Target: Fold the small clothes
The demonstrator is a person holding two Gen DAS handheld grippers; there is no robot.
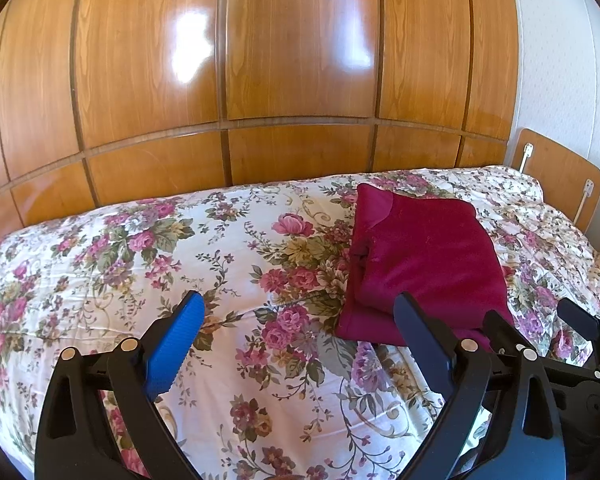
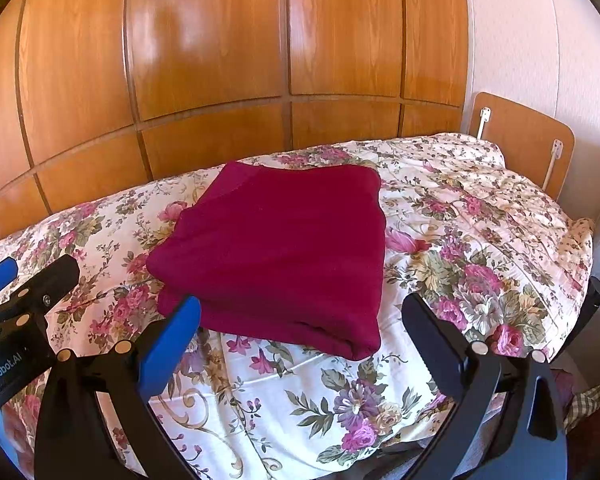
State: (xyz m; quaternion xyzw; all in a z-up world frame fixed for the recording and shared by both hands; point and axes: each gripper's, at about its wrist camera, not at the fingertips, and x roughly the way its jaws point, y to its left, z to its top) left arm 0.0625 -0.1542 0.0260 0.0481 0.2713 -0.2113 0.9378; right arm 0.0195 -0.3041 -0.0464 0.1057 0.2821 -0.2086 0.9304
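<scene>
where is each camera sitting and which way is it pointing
Left wrist view: sits on the left gripper, looks along its open fingers across the floral bedspread toward the wooden wardrobe; the right gripper shows at its right edge.
Right wrist view: sits on the right gripper, open too, facing the same way, straight at the folded maroon garment; the left gripper pokes in at its left edge.
Shared: garment, bedspread, wardrobe, headboard.
</scene>
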